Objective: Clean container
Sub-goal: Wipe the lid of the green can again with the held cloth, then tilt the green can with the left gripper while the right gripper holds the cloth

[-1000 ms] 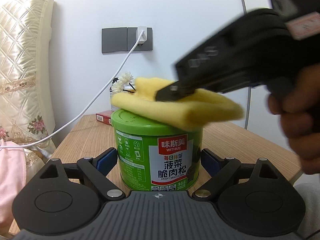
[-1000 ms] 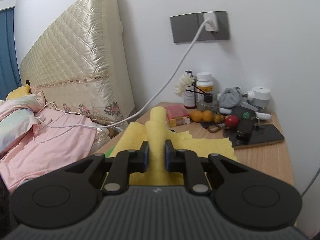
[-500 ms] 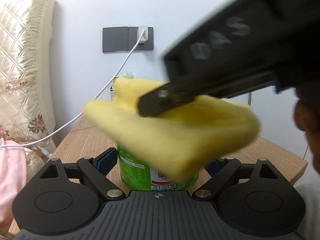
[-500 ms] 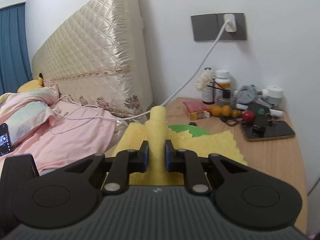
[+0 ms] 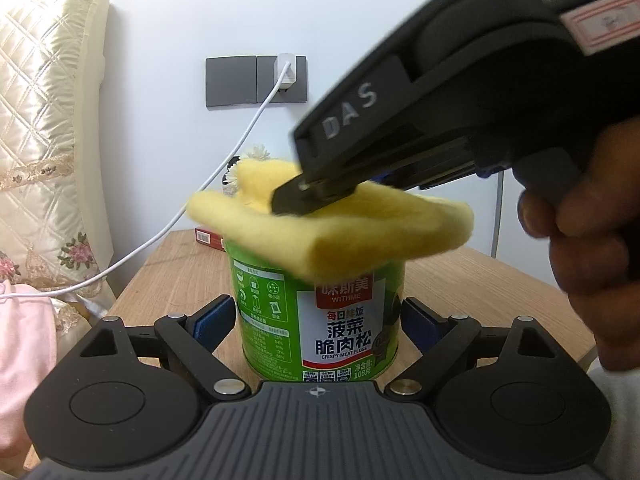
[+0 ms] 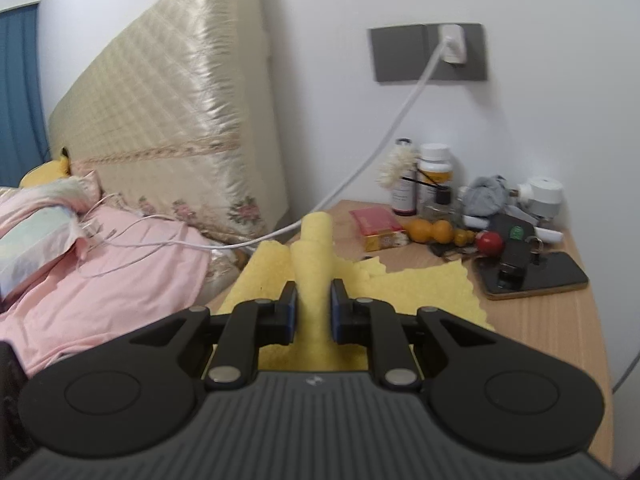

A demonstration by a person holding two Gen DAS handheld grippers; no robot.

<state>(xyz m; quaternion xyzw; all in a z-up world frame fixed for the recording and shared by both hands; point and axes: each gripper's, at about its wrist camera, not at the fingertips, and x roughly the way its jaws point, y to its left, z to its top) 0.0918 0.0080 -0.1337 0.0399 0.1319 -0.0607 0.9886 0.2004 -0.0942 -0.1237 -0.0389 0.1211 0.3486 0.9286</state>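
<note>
Now we steady the green container, upright near the front edge of the wooden bedside table, our left gripper spread wide around it. Our right gripper, pinching the folded yellow cloth, should press flat across the top. Clutter crowds the far corner; a bed lies beside.

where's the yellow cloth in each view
Left wrist: the yellow cloth is at picture centre, folded flat on top of the green can, pinched from the upper right by the right gripper.
Right wrist: the cloth fills lower centre, a ridge of it standing up between the jaws.
Shared landmark: the grey wall socket panel with the white charger, upper centre in the left view, upper right in the right view.
</note>
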